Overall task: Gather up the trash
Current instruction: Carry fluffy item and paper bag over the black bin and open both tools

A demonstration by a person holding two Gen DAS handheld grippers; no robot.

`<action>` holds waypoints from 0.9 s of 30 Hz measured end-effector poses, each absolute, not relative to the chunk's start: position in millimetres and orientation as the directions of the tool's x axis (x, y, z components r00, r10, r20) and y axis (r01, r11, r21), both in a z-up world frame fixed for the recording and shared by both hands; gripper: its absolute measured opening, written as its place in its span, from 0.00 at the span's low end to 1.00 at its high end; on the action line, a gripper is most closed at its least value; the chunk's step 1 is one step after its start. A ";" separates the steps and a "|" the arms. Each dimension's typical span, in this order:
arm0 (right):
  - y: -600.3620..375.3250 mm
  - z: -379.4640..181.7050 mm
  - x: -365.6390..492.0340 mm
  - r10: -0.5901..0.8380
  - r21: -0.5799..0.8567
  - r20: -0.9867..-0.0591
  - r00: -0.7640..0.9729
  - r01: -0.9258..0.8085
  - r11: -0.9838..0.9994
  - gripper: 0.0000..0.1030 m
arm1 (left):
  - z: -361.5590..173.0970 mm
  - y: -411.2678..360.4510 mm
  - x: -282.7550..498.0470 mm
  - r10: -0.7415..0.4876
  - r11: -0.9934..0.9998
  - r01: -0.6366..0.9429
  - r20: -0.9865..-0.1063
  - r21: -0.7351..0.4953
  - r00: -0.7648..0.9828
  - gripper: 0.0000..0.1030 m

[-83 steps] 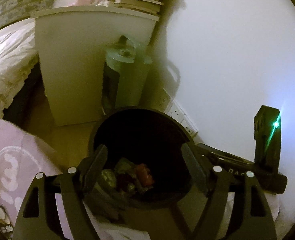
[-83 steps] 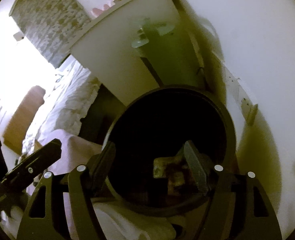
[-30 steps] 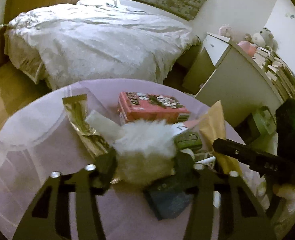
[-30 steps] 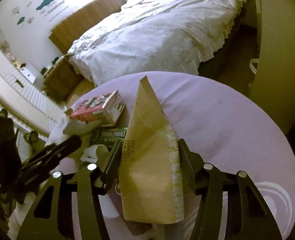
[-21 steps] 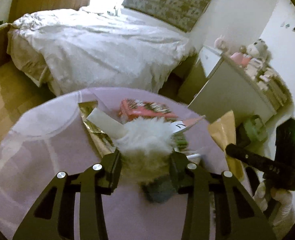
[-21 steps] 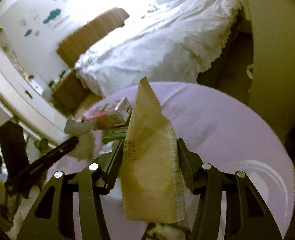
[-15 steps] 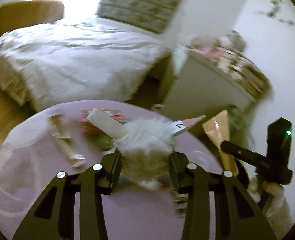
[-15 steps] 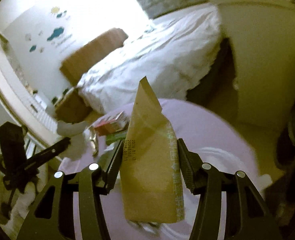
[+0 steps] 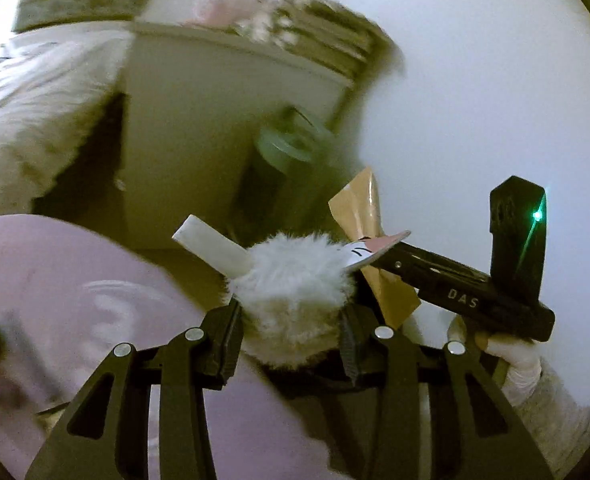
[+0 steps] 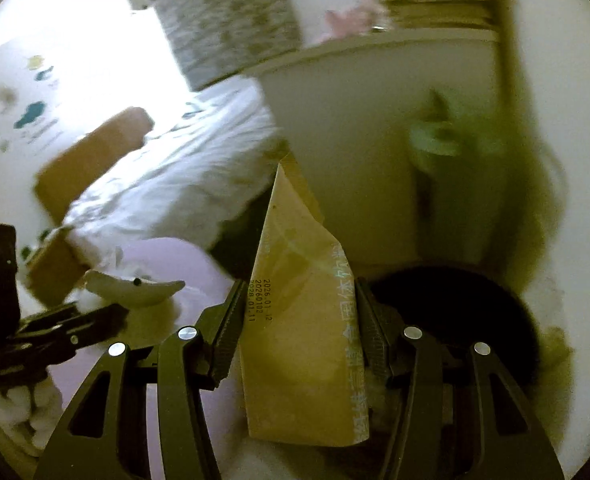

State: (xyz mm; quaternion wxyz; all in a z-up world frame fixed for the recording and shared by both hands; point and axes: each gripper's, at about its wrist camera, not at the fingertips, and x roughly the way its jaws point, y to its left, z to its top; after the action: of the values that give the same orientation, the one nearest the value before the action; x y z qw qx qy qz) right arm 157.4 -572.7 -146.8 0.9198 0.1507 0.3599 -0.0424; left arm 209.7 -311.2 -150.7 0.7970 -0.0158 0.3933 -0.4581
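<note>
The left gripper point(image 9: 291, 322) is clamped on a white fluffy wad point(image 9: 295, 280) with a pale flat strip point(image 9: 211, 246) and a pink-edged printed card point(image 9: 369, 248) sticking out of it; the right gripper point(image 10: 299, 332) is clamped on a tan foil pouch point(image 10: 307, 320) that stands upright between its pads, date print facing the lens. Both loads are clear of the round lilac table point(image 9: 95, 280), carried toward the black trash bin point(image 10: 475, 300), which sits low at the near right by the wall. Judgement: the step in hand is the carry to the bin, and it is best done by holding both grips firm until each load hangs squarely over the dark opening, then releasing one at a time so the tall pouch does not catch the rim and the loose strip and card do not fall outside. The right wrist view shows the bin, the bed point(image 10: 167, 184) and the left gripper with its wad at the far left. The left wrist view shows no bin; it alone shows the gloved hand point(image 9: 507, 356) bearing the right gripper and the green cylindrical appliance point(image 9: 291, 176) beside the white cabinet point(image 9: 199, 128) more plainly, though blurred.
</note>
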 end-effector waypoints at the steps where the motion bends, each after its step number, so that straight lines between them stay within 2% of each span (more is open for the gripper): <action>1: -583.5 -151.7 151.4 0.010 0.236 -0.684 0.730 0.209 0.949 0.52 | -153.4 -321.3 209.4 -0.743 0.572 0.724 -0.619 -0.387 0.256 0.39; 9: -653.4 -200.3 119.6 -0.062 0.233 -0.746 0.663 0.347 0.908 0.52 | -190.5 -399.6 199.7 -0.702 0.526 0.767 -0.697 -0.367 0.148 0.40; 17: -661.9 -225.7 112.4 -0.056 0.258 -0.762 0.646 0.381 0.888 0.52 | -213.7 -419.7 198.3 -0.662 0.534 0.769 -0.740 -0.351 0.121 0.40; 21: -661.8 -228.1 115.2 -0.041 0.272 -0.766 0.642 0.381 0.883 0.52 | -215.2 -421.0 198.7 -0.653 0.539 0.769 -0.748 -0.344 0.122 0.43; 23: -662.6 -230.3 118.5 -0.020 0.289 -0.772 0.635 0.379 0.879 0.53 | -212.6 -421.5 198.2 -0.652 0.543 0.769 -0.746 -0.338 0.132 0.48; 25: -662.1 -229.5 117.4 -0.011 0.299 -0.773 0.634 0.380 0.875 0.54 | -211.5 -420.7 197.8 -0.655 0.547 0.765 -0.742 -0.339 0.140 0.58; 27: -661.3 -228.7 116.0 -0.005 0.307 -0.772 0.636 0.379 0.873 0.60 | -209.6 -417.9 198.2 -0.660 0.557 0.758 -0.735 -0.339 0.156 0.72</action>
State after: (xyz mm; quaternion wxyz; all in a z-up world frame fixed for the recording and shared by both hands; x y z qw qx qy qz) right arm 116.0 -661.3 -228.7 0.8753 0.2270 0.4126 -0.1097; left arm 198.2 -417.9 -209.6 0.7584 0.0545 0.4508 -0.4676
